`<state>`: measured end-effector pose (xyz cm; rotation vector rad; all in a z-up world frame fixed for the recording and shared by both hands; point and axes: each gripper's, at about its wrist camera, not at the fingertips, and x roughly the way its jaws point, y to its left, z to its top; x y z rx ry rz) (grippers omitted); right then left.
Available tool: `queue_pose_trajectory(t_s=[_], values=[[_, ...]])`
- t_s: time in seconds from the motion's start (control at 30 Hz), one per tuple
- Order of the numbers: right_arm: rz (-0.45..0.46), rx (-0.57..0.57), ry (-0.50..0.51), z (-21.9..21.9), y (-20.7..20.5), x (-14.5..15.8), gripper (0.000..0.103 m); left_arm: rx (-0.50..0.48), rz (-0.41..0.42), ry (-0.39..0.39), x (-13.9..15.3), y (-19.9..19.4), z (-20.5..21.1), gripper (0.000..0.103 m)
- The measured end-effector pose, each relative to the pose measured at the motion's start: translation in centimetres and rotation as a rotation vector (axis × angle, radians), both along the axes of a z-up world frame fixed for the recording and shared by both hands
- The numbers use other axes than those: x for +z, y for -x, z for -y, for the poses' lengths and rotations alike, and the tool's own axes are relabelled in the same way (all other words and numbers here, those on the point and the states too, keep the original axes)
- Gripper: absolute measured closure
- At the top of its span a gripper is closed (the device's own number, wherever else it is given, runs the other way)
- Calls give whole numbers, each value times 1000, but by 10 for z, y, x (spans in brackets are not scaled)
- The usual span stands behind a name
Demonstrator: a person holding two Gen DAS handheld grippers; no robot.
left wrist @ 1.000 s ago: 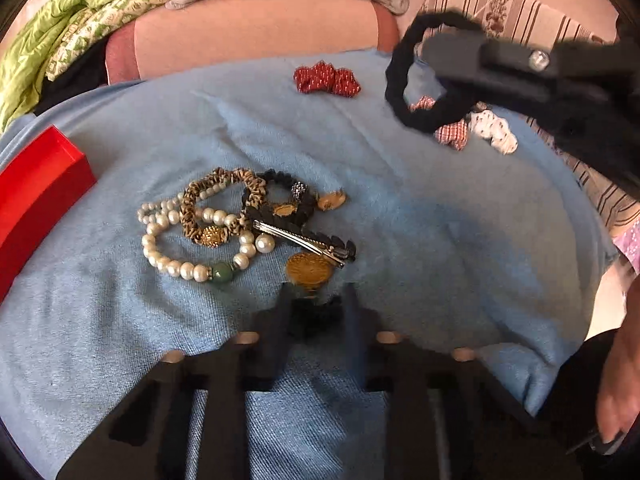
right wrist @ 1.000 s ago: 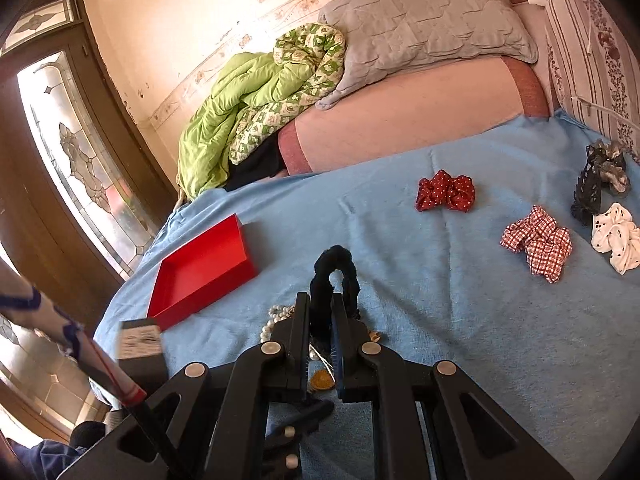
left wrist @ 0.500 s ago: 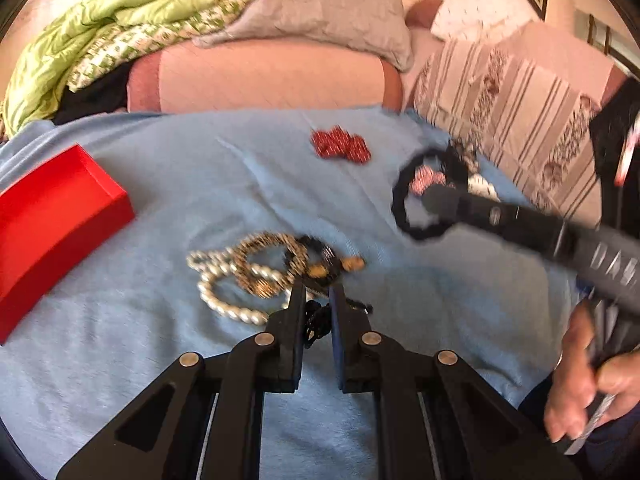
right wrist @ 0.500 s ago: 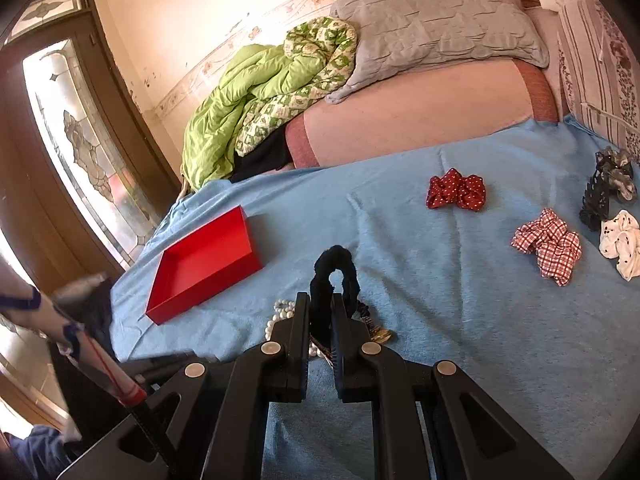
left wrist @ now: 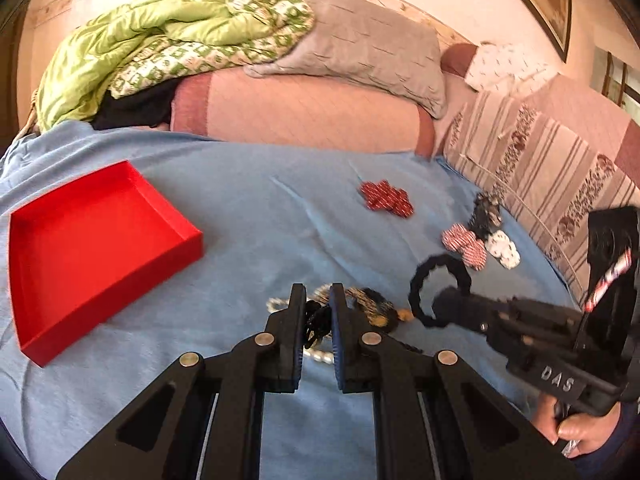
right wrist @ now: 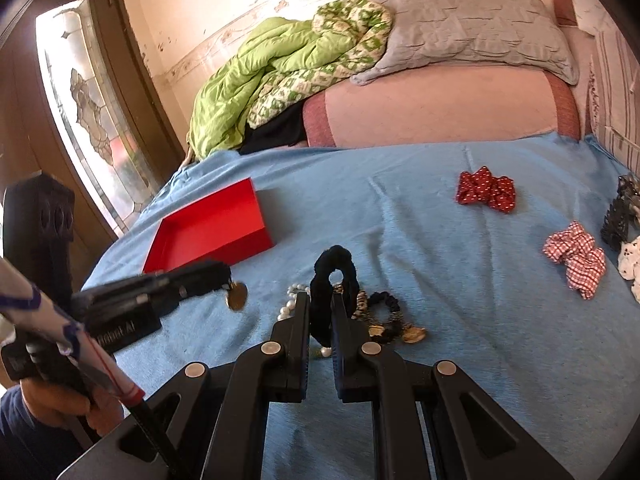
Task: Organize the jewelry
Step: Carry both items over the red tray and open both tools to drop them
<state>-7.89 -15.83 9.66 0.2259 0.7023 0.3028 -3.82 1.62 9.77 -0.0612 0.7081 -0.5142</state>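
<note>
Left wrist view: both grippers hold pieces above the bed

Left wrist view shows the blue bed cover [left wrist: 248, 216] filling the frame, with a grey pillow [left wrist: 360, 56] and a green quilt [left wrist: 160, 36] at the head end. A red tray [left wrist: 92, 248] lies open on the cover, well apart from the jewelry heap [left wrist: 372, 308]. Three fabric scrunchies, red [right wrist: 486, 192], checked [right wrist: 576, 256] and white [left wrist: 502, 248], lie toward the striped wall side, with a dark hair claw [right wrist: 618, 216] just beside the checked one.

The right gripper [right wrist: 320, 320] has its jaws closed narrowly on a black scrunchie [right wrist: 334, 276], which stands up as a loop above the fingertips. The left gripper [left wrist: 318, 312] has its jaws drawn close on a black chain [left wrist: 316, 324]; in the right wrist view a gold pendant [right wrist: 237, 295] hangs from that gripper's tip, clear of the cover and near the tray's corner. A pearl strand [right wrist: 290, 304] and a black bracelet with gold charms [right wrist: 390, 316] lie in the heap just beyond the right gripper's fingers.
</note>
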Motion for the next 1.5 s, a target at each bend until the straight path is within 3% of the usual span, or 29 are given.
queue_pose_trajectory(t_s=[0.63,1.1,1.27,1.5], values=[[-35,70,89,-67,-38,15,93,122,34,25,16,-55,-79,92],[-86,220,8,-150,-132,48,93,337,-35,82,10,-131,-181,92],[-139,262,-2,-187,-176,38,93,393,-72,95,2,-150,-208,92],[-246,265,-20,-235,-235,-3,93,416,-158,143,-19,-170,-229,92]])
